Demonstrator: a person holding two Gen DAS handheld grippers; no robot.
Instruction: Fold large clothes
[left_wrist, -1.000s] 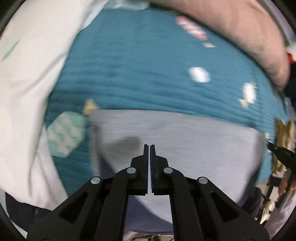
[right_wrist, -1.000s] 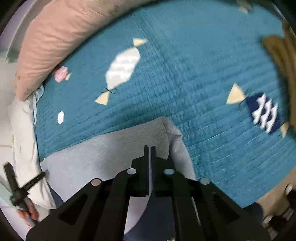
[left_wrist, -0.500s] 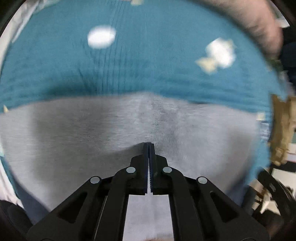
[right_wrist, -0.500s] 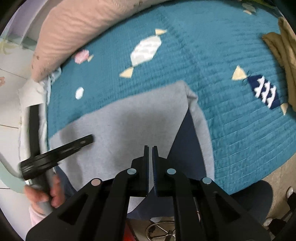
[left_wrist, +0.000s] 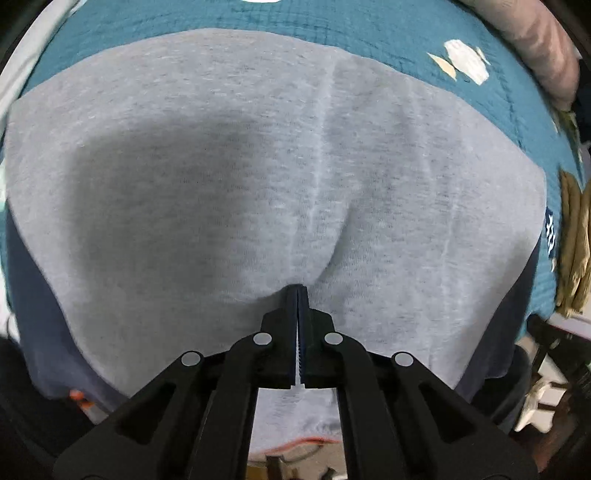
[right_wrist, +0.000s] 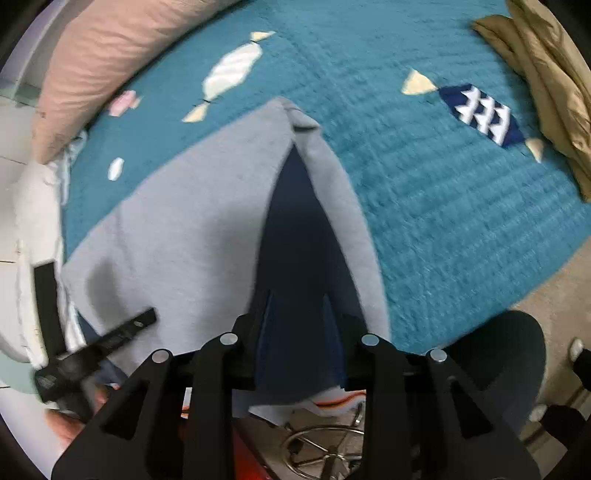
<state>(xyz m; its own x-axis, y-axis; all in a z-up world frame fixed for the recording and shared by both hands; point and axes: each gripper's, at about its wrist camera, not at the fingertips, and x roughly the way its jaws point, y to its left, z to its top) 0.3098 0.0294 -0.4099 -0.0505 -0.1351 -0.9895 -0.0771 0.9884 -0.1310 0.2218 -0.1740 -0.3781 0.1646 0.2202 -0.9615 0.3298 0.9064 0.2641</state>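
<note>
Teal quilted bedspread (right_wrist: 461, 206), candy print; pink bolster (right_wrist: 110, 55) far left. Grey garment (left_wrist: 229, 177), navy inside, lies near me: soft, light, limp; best taken at hem or corners. My left claw (left_wrist: 297, 291) pinched shut on its near fold. My right claw (right_wrist: 297, 299) just parting, narrowly apart over navy lining. Only right view shows tan cloth (right_wrist: 546, 74).

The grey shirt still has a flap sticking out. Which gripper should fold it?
Probably the right gripper: its jaws have just been opening, directly above the grey cotton shirt's turned-back flap and navy inside. The left gripper is shut, pressing mid-shirt.
</note>
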